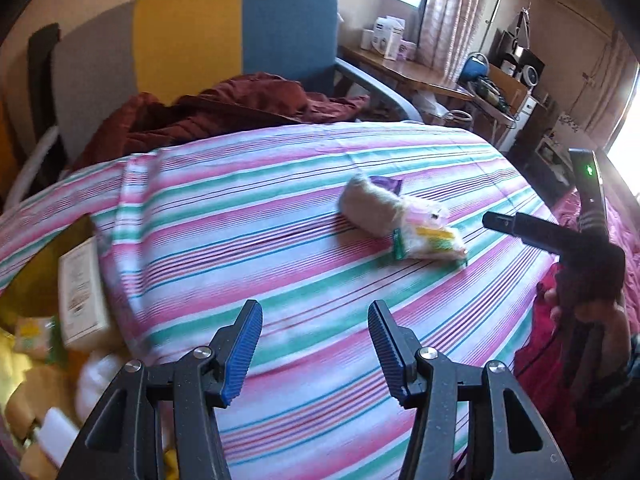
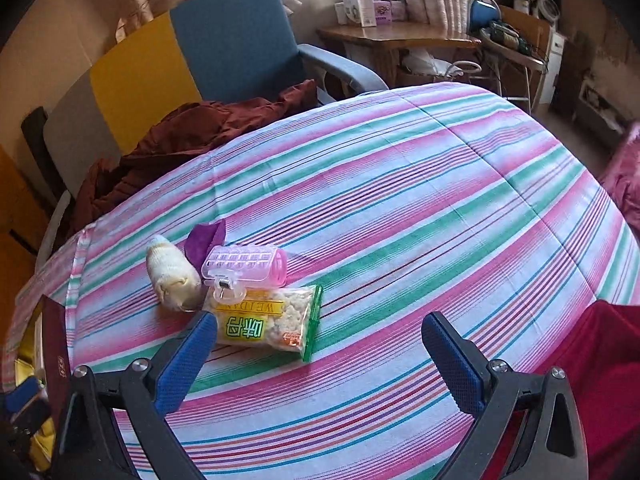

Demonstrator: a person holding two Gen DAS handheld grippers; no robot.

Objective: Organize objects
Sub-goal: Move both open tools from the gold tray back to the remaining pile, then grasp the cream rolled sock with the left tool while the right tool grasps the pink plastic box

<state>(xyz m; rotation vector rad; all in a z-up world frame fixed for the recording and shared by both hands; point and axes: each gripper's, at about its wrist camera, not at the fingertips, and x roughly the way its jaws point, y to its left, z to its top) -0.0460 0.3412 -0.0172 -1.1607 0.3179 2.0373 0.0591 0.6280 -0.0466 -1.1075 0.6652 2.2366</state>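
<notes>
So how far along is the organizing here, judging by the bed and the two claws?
Done: several items already sit in the pile beside the bed's left edge. In hand: nothing; the left claw and right claw are both open and empty. Left: the snack packet, pink hair roller, rolled cream cloth and purple piece cluster on the striped sheet.

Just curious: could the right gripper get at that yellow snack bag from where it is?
Probably yes: the right gripper is open and empty, with the snack bag just ahead beside its left finger.
</notes>
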